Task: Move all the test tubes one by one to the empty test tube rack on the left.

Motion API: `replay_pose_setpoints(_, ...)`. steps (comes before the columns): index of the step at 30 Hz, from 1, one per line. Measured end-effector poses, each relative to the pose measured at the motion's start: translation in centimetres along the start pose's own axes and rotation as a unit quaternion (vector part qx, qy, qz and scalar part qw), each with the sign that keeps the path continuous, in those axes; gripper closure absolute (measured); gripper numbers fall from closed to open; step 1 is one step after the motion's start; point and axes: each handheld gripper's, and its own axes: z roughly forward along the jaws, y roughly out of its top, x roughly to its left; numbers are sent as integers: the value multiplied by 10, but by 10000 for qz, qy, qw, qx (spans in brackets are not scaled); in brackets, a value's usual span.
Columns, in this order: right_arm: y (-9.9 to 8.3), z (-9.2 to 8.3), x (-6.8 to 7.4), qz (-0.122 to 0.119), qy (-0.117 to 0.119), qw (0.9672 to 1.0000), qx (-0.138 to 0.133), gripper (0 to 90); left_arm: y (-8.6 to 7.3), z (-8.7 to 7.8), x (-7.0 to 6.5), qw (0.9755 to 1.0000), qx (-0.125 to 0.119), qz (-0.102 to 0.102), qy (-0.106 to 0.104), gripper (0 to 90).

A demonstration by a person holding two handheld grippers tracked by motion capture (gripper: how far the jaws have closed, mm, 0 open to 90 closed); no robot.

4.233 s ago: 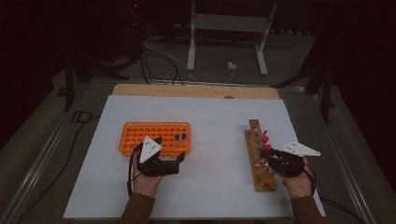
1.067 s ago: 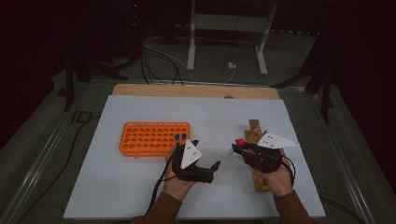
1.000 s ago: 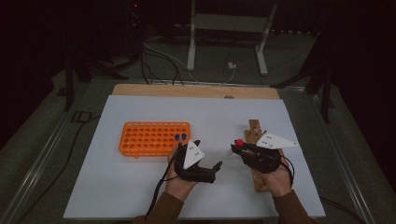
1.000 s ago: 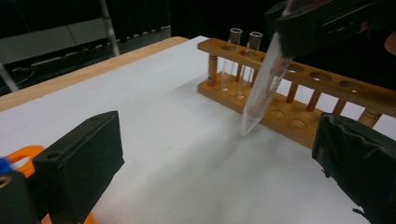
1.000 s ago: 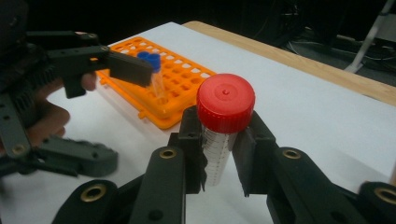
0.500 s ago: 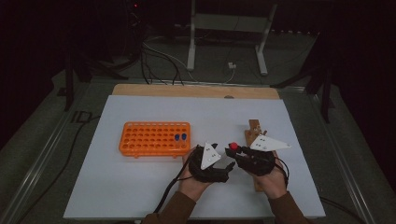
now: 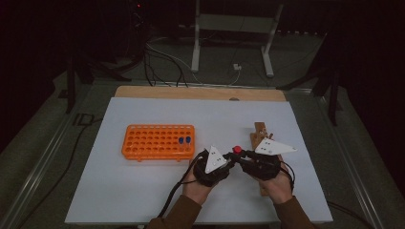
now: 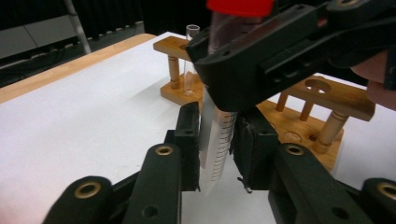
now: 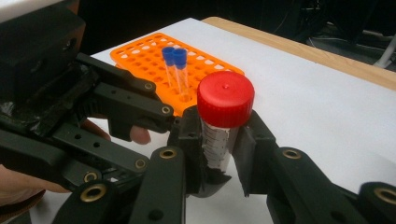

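Both grippers – left [image 8: 217, 154], right [image 9: 219, 154] – clamp the red-capped tube [image 9: 223, 121]; its tip hidden

Both grippers are chunky black plastic things – the left gripper [image 7: 228, 164] and the right gripper [image 7: 239, 153] each carry a pale grey three-cornered plate with a few dark dots on top. Up close the jaws are flat black links pinned with brass-coloured rivets, plus small plain holes. A black cable [image 7: 173, 200] trails off the left one, and the sleeves [image 7: 177, 213] are brown.
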Motion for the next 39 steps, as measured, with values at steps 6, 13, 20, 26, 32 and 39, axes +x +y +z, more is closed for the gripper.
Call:
replay_pose_setpoints(6,1,-3,-2,21,102,9999,-100,561,0,-1,2,10000,-12,-60,23,745)
replay_pose_setpoints(13,3,-15,-9,202,45,9991,-368,253,-4,-10,13,9997,-66,-185,165,745)
replay_pose_setpoints(20,-1,-22,-14,211,-197,9988,-386,90,-9,-25,26,9991,-120,-286,289,745)
replay_pose_setpoints(26,-9,-28,-21,285,-352,9983,-368,16,-14,-38,38,9987,-201,-326,346,743)
replay_pose_setpoints(32,-14,-37,-27,350,-505,9971,-458,1,-19,-51,49,9981,-251,-370,432,742)
replay_pose_setpoints(39,-17,-44,-33,413,-621,9960,-489,1,-23,-67,61,9973,-306,-399,528,740)
